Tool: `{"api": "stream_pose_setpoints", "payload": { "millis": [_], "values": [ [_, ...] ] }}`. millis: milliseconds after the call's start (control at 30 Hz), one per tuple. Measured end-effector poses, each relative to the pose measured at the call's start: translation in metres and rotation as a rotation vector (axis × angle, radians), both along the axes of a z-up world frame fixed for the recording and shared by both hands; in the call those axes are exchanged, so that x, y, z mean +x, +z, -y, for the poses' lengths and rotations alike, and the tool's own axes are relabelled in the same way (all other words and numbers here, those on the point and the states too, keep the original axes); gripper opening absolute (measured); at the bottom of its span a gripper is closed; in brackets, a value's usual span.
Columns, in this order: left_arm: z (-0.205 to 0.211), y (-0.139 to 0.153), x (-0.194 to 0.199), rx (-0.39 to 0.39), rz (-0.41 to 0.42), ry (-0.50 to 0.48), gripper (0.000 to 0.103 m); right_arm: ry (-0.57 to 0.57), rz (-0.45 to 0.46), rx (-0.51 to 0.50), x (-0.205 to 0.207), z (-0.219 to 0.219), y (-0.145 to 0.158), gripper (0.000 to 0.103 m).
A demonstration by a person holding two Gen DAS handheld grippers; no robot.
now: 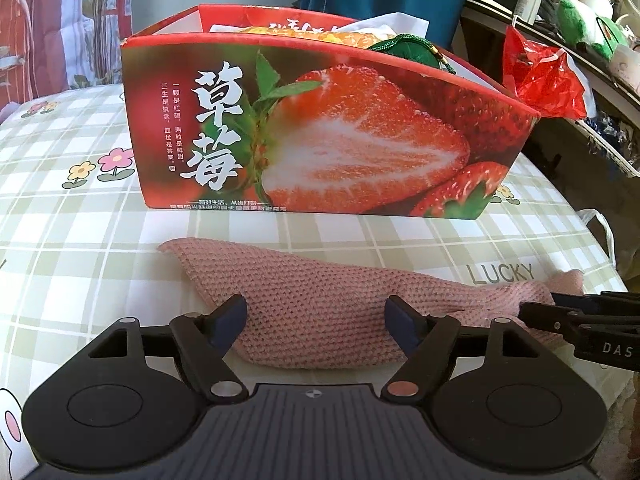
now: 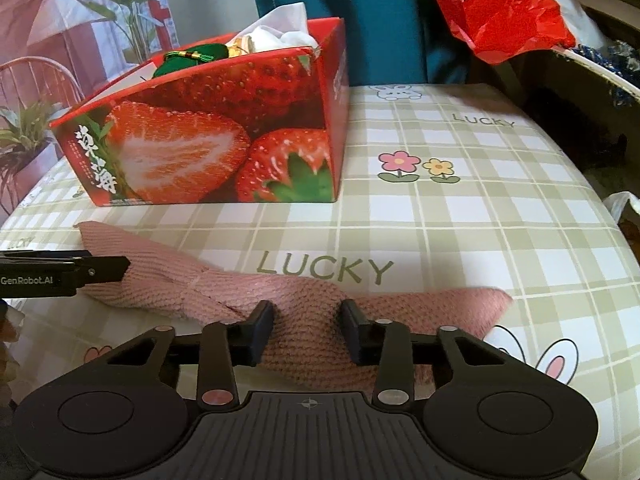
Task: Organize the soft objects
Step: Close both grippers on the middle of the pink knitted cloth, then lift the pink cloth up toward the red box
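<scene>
The long pink knitted cloth (image 1: 320, 312) lies flat on the checked worktop (image 2: 460, 208) before the red strawberry-printed cardboard box (image 1: 320, 132), between the open fingers of the left gripper (image 1: 316, 316) and the narrower, not yet pressing fingers of the right gripper (image 2: 307, 326), so a one-sided lift may let the limp cloth slip out or drag against the box.

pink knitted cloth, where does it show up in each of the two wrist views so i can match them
Left wrist view: the pink knitted cloth lies low in the middle, between the open left tongs, trailing off to the right.
Right wrist view: it runs from the left edge to lower centre, passing between the right tongs.
Shared landmark: the strawberry box stands just behind the cloth in both.
</scene>
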State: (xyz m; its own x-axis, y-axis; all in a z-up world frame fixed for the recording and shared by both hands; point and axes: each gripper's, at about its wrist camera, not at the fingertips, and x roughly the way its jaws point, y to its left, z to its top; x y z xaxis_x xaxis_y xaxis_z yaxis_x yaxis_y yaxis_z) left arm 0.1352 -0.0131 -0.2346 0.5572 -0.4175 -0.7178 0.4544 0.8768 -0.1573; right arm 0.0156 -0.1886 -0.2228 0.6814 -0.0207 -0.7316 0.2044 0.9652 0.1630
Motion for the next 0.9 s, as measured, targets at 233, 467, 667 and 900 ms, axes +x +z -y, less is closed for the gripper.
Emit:
{"api": "stream_pose_setpoints", "payload": {
  "millis": [233, 467, 667, 900],
  "values": [
    [0.002, 0.002, -0.005, -0.018, -0.007, -0.025, 0.079, 0.047, 0.016, 0.019, 0.009, -0.005, -0.001, 0.022],
    [-0.001, 0.0, -0.007, -0.014, 0.001, -0.033, 0.064, 0.099, 0.053, -0.026, 0.016, -0.014, -0.004, 0.022],
    [0.002, 0.0, -0.017, -0.013, 0.021, -0.083, 0.033, 0.118, 0.095, -0.053, 0.008, -0.015, -0.007, 0.022],
    [-0.003, -0.003, -0.015, -0.048, 0.006, -0.083, 0.031, 0.107, 0.132, -0.045, 0.001, -0.013, -0.009, 0.028]
  ]
}}
